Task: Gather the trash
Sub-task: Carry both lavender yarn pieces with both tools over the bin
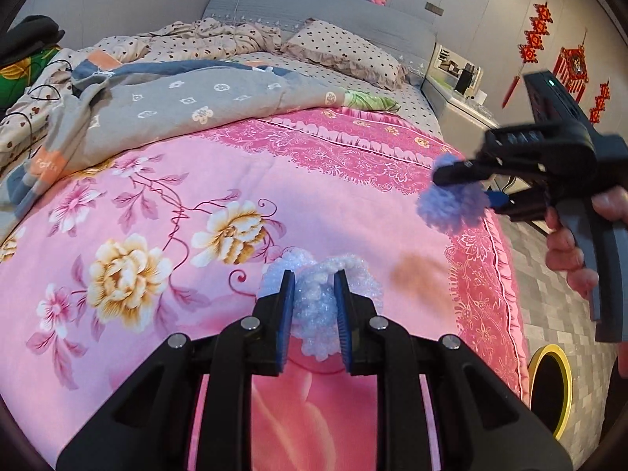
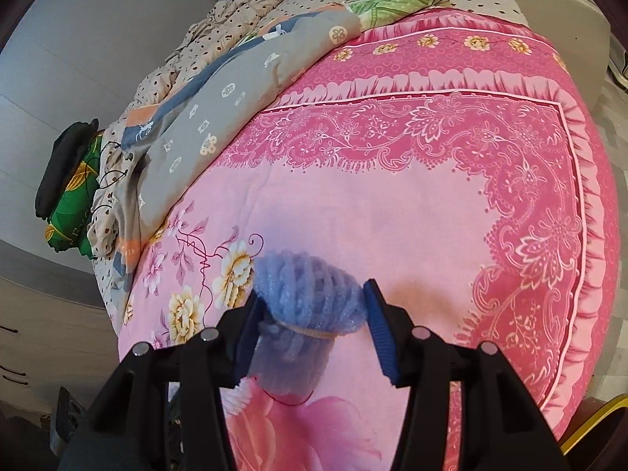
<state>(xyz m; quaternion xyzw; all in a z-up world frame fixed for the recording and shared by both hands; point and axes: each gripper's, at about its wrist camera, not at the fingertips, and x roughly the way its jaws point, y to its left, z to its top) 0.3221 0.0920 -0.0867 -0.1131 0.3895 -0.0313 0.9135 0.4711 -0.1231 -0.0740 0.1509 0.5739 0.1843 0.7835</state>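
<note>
Foam, white wad point(image 1: 320, 298): pinched in left claw point(image 1: 314, 286) over bed point(image 1: 165, 212) | blue wad point(image 2: 306, 294): clamped in right claw point(image 2: 312, 298) | both likely light, squashy; grip mid-bulk | bin point(image 1: 549, 384) beside bed

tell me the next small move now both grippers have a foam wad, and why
Probably carry both wads toward the yellow-rimmed bin on the floor past the bed's corner. The left gripper is clamped on the white foam wad, the right gripper on the blue foam wad, and both hang clear above the pink quilt, so nothing is left to pick up first.
</note>
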